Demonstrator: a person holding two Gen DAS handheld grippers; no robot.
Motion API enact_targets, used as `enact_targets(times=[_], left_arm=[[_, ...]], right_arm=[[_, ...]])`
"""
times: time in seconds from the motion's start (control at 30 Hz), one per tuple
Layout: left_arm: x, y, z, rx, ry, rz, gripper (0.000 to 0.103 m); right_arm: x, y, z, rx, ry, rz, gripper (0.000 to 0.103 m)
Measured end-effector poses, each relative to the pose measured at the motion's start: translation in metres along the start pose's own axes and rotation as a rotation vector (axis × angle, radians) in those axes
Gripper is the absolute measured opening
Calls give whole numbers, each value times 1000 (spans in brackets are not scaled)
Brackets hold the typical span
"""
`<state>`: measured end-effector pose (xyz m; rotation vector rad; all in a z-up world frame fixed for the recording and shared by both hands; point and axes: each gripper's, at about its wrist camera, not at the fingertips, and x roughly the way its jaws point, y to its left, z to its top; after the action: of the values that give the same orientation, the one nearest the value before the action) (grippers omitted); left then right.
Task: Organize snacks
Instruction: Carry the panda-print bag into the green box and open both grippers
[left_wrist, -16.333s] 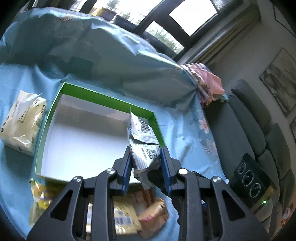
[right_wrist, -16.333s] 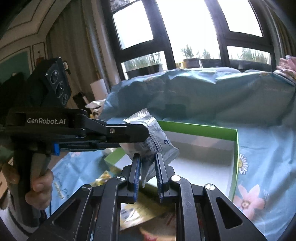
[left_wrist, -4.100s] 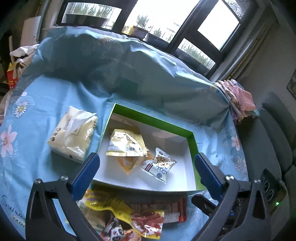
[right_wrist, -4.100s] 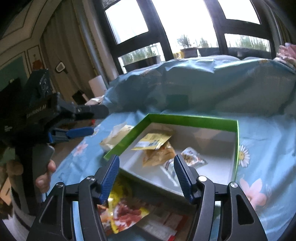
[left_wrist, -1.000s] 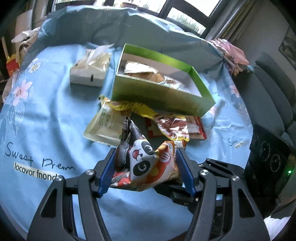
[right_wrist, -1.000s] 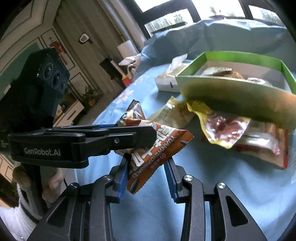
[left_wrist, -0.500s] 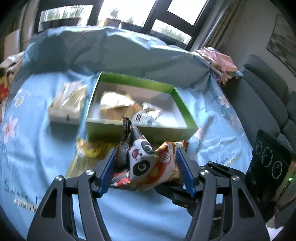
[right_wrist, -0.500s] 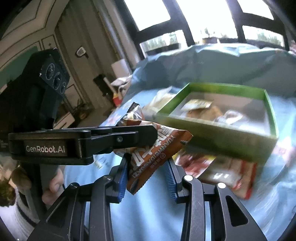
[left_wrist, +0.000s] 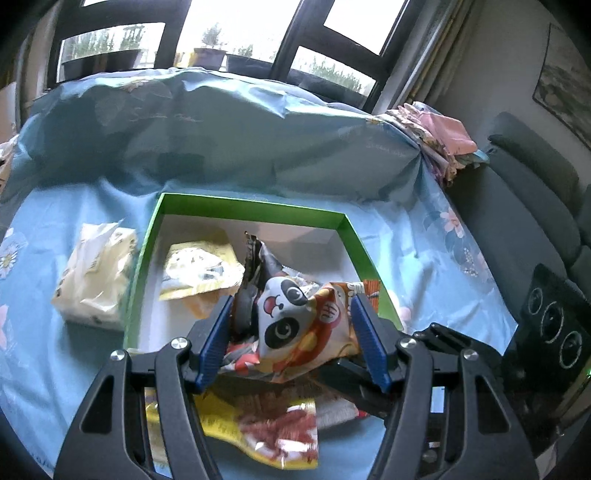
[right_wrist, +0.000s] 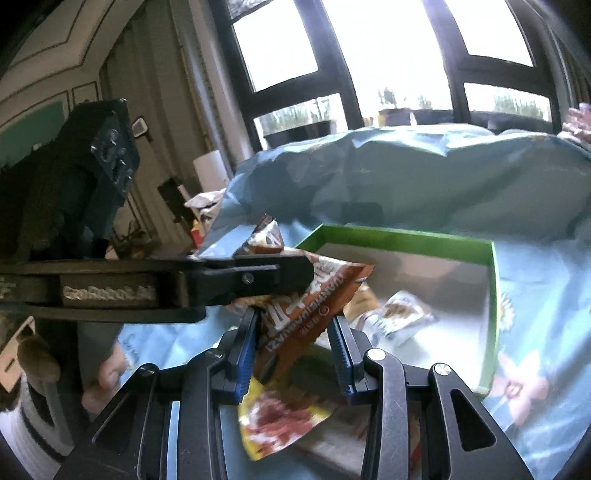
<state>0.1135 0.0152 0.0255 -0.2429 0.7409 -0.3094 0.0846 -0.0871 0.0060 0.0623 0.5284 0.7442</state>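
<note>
An orange snack bag with a panda face (left_wrist: 295, 325) is held by both grippers above the near edge of the green box (left_wrist: 251, 210). My left gripper (left_wrist: 295, 343) is shut on it from the sides. My right gripper (right_wrist: 295, 347) is shut on the same panda bag (right_wrist: 306, 306); the left gripper's black arm (right_wrist: 166, 284) crosses that view. The green box (right_wrist: 491, 314) holds a yellow packet (left_wrist: 199, 269) and a small white snack pack (right_wrist: 399, 321). A yellow bag with red pieces (left_wrist: 266, 424) and a red packet (left_wrist: 340, 410) lie on the cloth in front of the box.
A tissue pack (left_wrist: 96, 280) lies left of the box on the blue floral tablecloth (left_wrist: 424, 251). The cloth bulges up over something behind the box. A grey sofa (left_wrist: 524, 206) is at the right, windows behind.
Both grippers have carried the panda bag up and forward from low over the table to the box's near edge. The grips have not changed.
</note>
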Motion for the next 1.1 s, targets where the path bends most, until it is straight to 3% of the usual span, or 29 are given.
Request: enact_targets(times=[0.6,1.1], left_arm=[[48,16,9,-6,54,4,64],[65,2,18,43,86,47,64]], right_arm=[[32,-28,-2,28,67,-58,39],[33,-45,-2,86,80,-79,39]])
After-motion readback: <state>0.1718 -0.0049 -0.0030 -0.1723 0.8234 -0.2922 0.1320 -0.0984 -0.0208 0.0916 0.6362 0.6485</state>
